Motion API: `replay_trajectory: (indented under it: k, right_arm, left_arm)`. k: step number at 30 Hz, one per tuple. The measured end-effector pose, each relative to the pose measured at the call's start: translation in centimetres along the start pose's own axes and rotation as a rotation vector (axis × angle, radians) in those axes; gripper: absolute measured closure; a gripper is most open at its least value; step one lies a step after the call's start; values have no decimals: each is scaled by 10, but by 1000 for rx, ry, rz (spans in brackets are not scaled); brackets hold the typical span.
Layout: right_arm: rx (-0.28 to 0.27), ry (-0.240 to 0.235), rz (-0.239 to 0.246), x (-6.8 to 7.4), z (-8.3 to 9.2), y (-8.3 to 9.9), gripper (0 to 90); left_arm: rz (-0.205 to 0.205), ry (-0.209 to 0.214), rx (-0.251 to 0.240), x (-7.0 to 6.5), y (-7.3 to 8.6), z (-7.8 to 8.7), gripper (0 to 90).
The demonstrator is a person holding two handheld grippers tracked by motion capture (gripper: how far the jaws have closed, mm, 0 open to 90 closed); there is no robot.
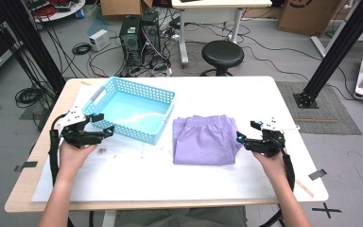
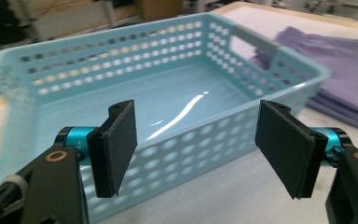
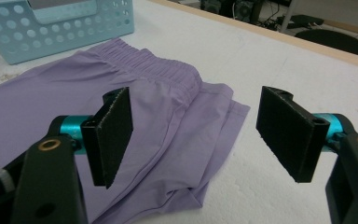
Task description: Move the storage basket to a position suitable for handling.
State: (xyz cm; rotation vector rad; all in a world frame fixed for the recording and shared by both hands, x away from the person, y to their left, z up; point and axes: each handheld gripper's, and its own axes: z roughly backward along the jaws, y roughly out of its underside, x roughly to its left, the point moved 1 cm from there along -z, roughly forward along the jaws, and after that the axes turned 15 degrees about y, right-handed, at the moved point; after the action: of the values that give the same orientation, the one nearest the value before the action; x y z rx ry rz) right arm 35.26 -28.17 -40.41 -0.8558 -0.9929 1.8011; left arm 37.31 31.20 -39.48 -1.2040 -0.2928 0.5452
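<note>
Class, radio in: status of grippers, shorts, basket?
Left gripper open at basket. Right gripper open beside folded purple shorts. Basket empty, nothing in the way.

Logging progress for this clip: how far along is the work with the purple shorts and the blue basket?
Done: the purple shorts lie folded flat on the table, beside the blue basket. In hand: nothing is gripped; the left tool stands open at the basket's near wall, and the right tool stands open at the shorts' edge. Left, judging by the layout: probably gripping the shorts and placing them in the basket, which holds nothing.
</note>
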Motion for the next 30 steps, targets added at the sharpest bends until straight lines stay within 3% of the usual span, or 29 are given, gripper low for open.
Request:
replay_trajectory:
  k: [9,15,21,30]
  right_arm:
    - [-4,-5,10,3,-6,-5,274]
    - [-10,-1,10,2,-13,-8,274]
    - [-5,1,16,3,-16,-10,274]
    - [-8,-4,25,7,-18,-13,274]
  left_arm:
    - [39,-90,7,30,15,28,294]
    - [95,-143,9,59,33,39,282]
    - [119,-133,36,80,45,35,278]
    - [77,-107,13,86,49,19,288]
